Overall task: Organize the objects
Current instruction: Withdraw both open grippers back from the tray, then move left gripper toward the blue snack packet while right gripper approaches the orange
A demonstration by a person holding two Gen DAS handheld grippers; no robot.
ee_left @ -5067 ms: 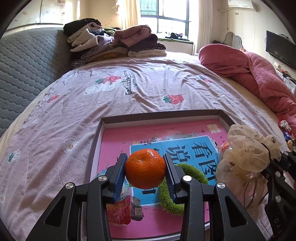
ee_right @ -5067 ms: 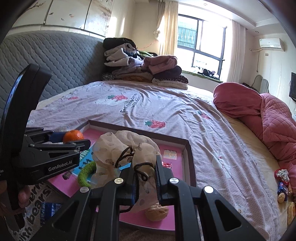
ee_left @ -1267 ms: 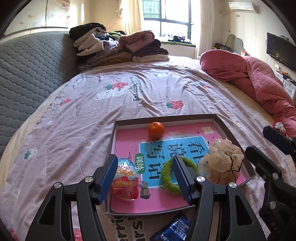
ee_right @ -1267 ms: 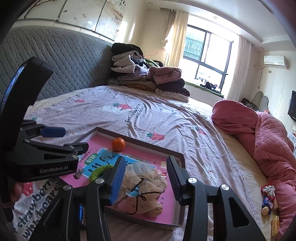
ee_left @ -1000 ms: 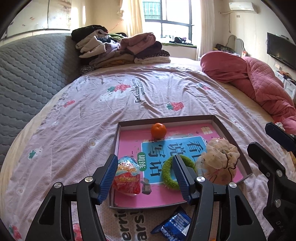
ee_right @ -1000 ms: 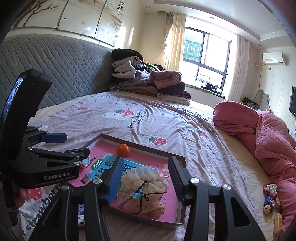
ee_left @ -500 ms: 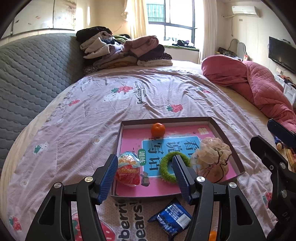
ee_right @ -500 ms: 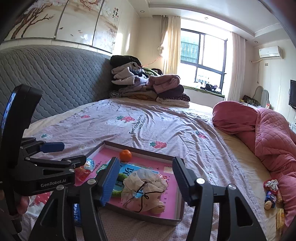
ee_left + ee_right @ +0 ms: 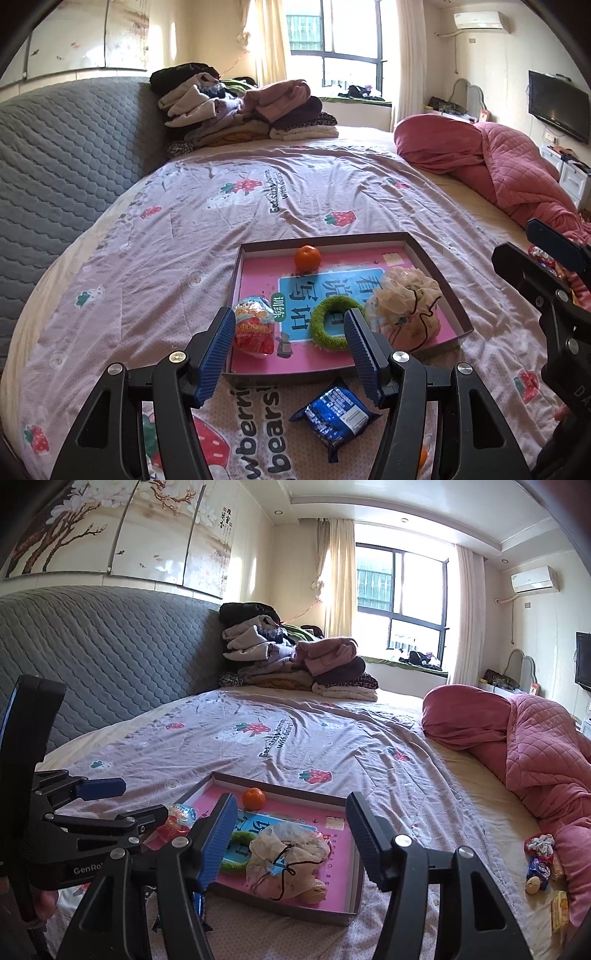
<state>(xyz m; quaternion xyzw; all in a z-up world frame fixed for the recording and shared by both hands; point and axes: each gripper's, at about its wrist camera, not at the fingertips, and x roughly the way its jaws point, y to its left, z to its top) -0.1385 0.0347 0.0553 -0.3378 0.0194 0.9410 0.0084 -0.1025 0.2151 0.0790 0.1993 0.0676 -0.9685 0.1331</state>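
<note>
While your left gripper [image 9: 290, 345] hangs spread and empty, your right gripper [image 9: 291, 829] is opening, gripping nothing, above the tray [image 9: 436, 271] holding orange [image 9: 307, 257], green ring [image 9: 328, 326] and drawstring pouch [image 9: 404, 306].

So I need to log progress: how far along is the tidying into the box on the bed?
Done: the orange, red snack bag, green ring and cloth pouch lie in the box. In hand: nothing; both grippers are empty, the right one's jaws opening. Left: the blue packet in front of the box and snacks by the pink quilt.
</note>
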